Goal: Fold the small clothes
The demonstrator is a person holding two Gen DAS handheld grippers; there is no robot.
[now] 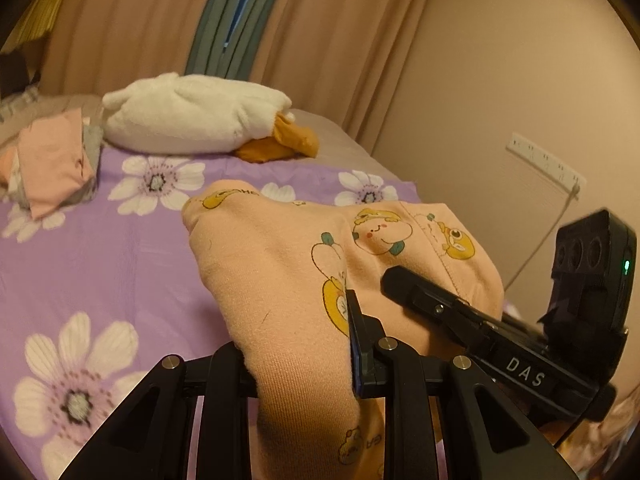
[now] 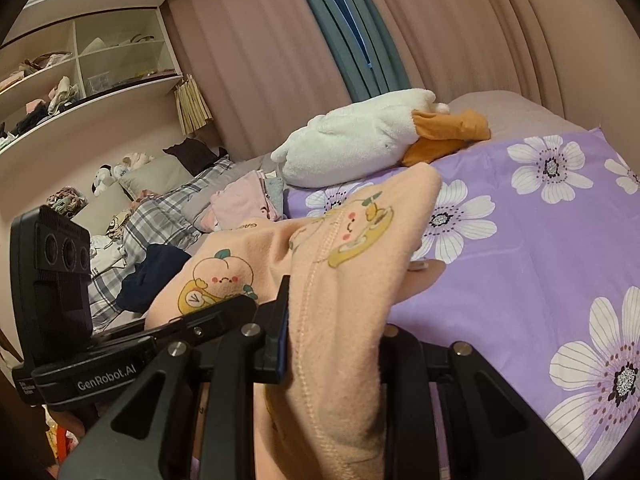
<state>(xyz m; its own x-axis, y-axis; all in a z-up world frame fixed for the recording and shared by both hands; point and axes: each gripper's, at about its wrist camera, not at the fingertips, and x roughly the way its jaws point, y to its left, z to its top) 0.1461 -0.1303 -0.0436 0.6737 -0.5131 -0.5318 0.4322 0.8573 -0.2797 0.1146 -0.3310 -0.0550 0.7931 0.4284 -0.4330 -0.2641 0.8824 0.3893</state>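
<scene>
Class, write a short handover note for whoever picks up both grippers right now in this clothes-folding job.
Left gripper: shut on the peach cartoon-print cotton garment.
Right gripper: shut on the same garment, lifted over the purple flowered bedsheet.
Done: a stack of folded pink and grey clothes lies beside the white plush duck.
Left: lay this garment flat, fold it, add it to the stack.

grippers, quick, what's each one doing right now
Left gripper: shut on the peach garment.
Right gripper: shut on the same garment.
</scene>
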